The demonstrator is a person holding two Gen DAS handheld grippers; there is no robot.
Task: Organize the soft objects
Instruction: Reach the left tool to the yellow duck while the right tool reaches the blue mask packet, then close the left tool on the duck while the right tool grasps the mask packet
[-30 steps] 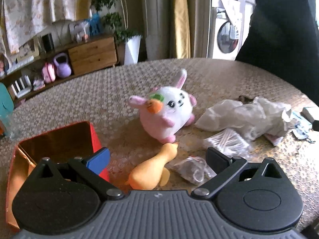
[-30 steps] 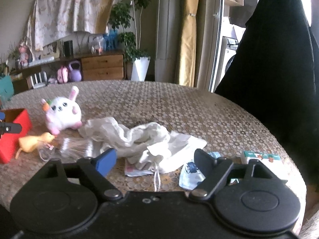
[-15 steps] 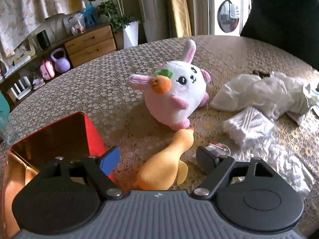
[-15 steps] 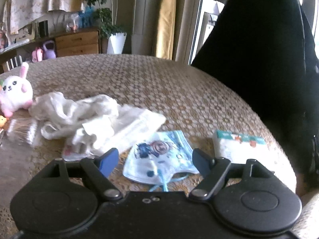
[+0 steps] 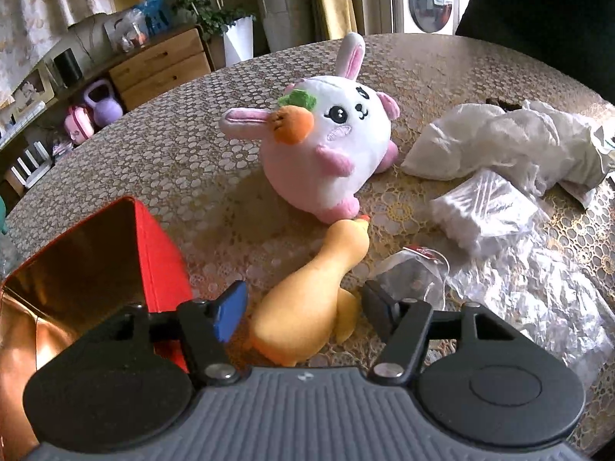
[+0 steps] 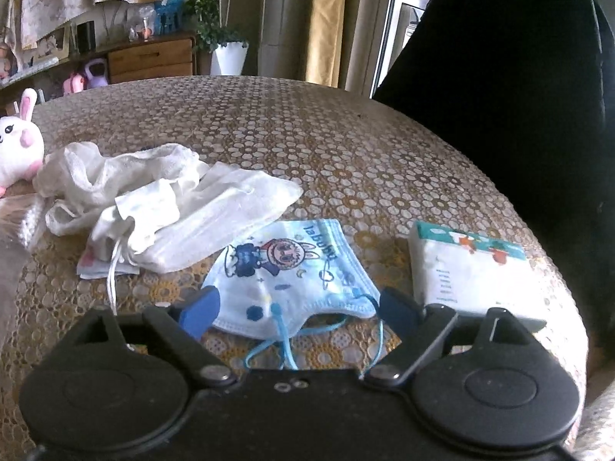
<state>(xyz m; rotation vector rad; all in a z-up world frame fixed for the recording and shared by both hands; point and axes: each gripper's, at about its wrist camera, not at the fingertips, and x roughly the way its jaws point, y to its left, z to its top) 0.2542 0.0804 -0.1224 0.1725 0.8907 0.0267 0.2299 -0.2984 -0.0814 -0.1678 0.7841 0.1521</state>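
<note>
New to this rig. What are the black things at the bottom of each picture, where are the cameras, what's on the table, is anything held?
No robot here: a person carries a two-finger gripper in each hand, and a fisheye camera on each one looks forward along its fingers. The black shapes at the bottom are the gripper bodies.

Left wrist view: the left gripper has just been closing around a yellow rubber duck lying on the table. The duck is between the fingers, but a gap still shows, so it is not gripped yet. Nearby are a plush bunny, an open red box, a bag of cotton swabs and crumpled white cloth.

Right wrist view: the right gripper has just been opening and straddles a blue printed face mask, holding nothing. A tissue pack lies beside it.
</note>
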